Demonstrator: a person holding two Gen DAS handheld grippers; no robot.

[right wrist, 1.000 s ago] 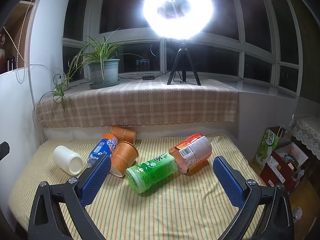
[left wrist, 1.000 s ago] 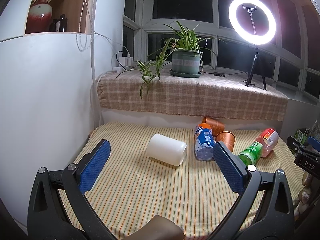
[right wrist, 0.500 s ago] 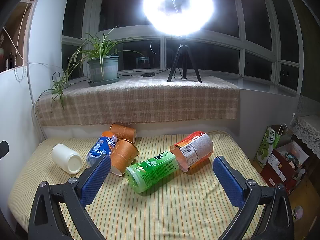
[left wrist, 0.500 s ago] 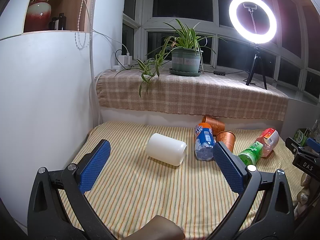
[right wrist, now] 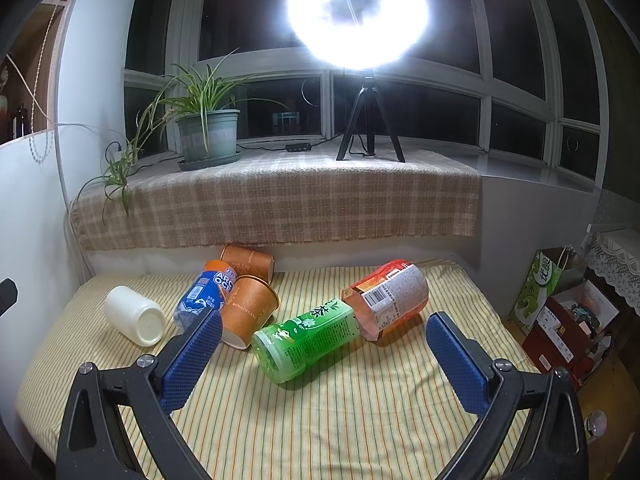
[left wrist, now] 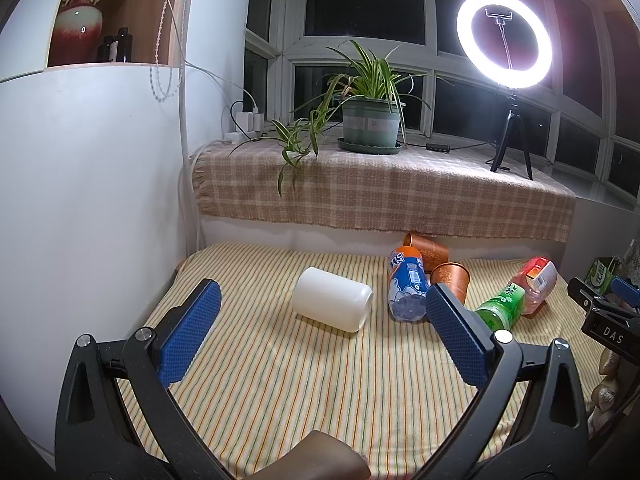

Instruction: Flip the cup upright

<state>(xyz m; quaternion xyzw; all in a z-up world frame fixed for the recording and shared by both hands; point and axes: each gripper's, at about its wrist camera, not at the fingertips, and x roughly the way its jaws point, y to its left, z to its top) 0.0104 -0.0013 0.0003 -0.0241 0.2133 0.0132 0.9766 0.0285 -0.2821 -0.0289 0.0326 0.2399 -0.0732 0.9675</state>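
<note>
Several cups lie on their sides on a striped cloth [left wrist: 304, 384]. A white cup [left wrist: 332, 299] lies just ahead of my left gripper [left wrist: 324, 316], which is open and empty. It also shows in the right wrist view [right wrist: 136, 315]. A blue cup [right wrist: 203, 296], two orange paper cups [right wrist: 250, 312] [right wrist: 248, 261], a green cup [right wrist: 306, 334] and a red cup [right wrist: 390, 298] lie in a cluster ahead of my right gripper [right wrist: 324, 350], which is open and empty. The right gripper's tip shows at the left view's right edge [left wrist: 600, 312].
A white cabinet wall [left wrist: 92, 184] stands to the left. A ledge with a checked cloth [right wrist: 276, 204] runs behind, bearing a potted plant [right wrist: 208, 136] and a ring light on a tripod [right wrist: 360, 80]. Bags and boxes [right wrist: 560, 304] sit on the floor to the right.
Both grippers have drifted only slightly; the views shift a little. Nothing on the cloth has moved.
</note>
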